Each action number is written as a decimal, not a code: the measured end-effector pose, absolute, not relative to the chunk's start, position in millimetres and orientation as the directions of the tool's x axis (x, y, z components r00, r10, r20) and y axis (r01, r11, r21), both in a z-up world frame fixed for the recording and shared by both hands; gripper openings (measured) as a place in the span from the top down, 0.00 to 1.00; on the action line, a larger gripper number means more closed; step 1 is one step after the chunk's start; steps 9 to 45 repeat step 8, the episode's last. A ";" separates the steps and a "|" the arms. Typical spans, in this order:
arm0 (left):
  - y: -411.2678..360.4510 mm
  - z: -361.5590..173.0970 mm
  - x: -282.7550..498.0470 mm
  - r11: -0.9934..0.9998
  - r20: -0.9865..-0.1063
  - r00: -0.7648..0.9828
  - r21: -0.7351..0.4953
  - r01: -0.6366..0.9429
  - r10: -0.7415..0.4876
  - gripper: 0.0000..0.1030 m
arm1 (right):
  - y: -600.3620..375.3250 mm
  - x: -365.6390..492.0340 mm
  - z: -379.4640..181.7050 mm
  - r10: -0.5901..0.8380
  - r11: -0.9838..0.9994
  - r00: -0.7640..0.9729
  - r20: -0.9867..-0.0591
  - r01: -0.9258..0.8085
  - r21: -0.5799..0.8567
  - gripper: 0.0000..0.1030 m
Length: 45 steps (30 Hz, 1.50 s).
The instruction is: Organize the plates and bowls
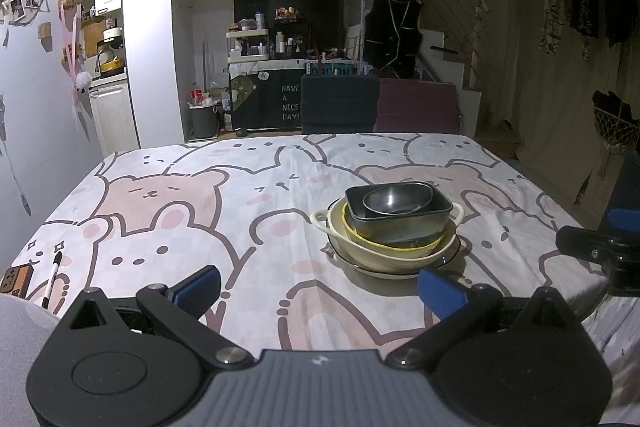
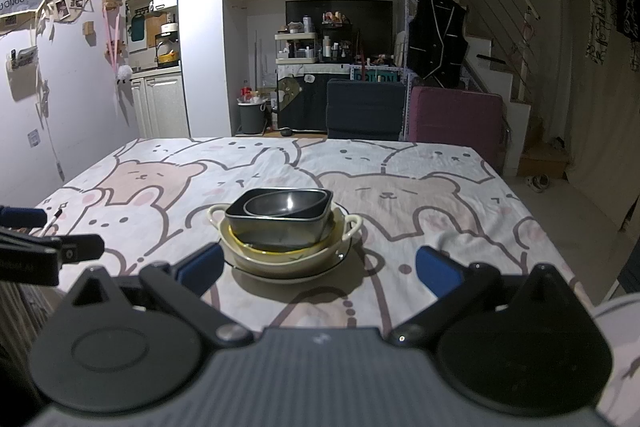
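One stack of dishes stands on the bear-print tablecloth (image 1: 192, 211). From the bottom: a dark-rimmed plate (image 1: 384, 269), a cream two-handled bowl (image 1: 384, 251), a yellow bowl (image 1: 360, 233), a dark square bowl (image 1: 400, 217) and a small round metal bowl (image 1: 396, 201) on top. My left gripper (image 1: 320, 291) is open with nothing between its blue pads, just near and left of the stack. The right wrist view shows the same stack (image 2: 286, 227), and my right gripper (image 2: 320, 267) is open and empty just in front of it. The right gripper also shows at the table's right edge (image 1: 600, 247).
A black-and-white pen (image 1: 52, 279) and a small orange-brown box (image 1: 16, 279) lie at the table's near left corner. Behind the far table edge stand a dark blue chair (image 1: 340, 103) and a maroon chair (image 1: 418, 105). The left gripper's fingers (image 2: 44, 247) reach in from the left.
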<state>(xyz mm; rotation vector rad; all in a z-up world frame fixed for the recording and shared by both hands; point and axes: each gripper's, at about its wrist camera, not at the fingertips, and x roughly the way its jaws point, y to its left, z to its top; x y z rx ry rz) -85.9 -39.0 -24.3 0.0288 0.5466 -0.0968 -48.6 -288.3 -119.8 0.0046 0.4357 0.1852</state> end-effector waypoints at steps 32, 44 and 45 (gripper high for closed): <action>-40.3 -23.3 -86.4 0.995 -0.519 0.850 0.000 0.104 -0.089 0.00 | -288.4 -48.6 -119.9 0.179 0.983 0.890 -0.420 -0.178 0.044 0.00; -40.3 -23.3 -86.4 0.995 -0.519 0.850 0.000 0.104 -0.089 0.00 | -288.4 -48.6 -119.9 0.179 0.983 0.890 -0.420 -0.178 0.044 0.00; -40.3 -23.3 -86.4 0.995 -0.519 0.850 0.000 0.104 -0.089 0.00 | -288.4 -48.6 -119.9 0.179 0.983 0.890 -0.420 -0.178 0.044 0.00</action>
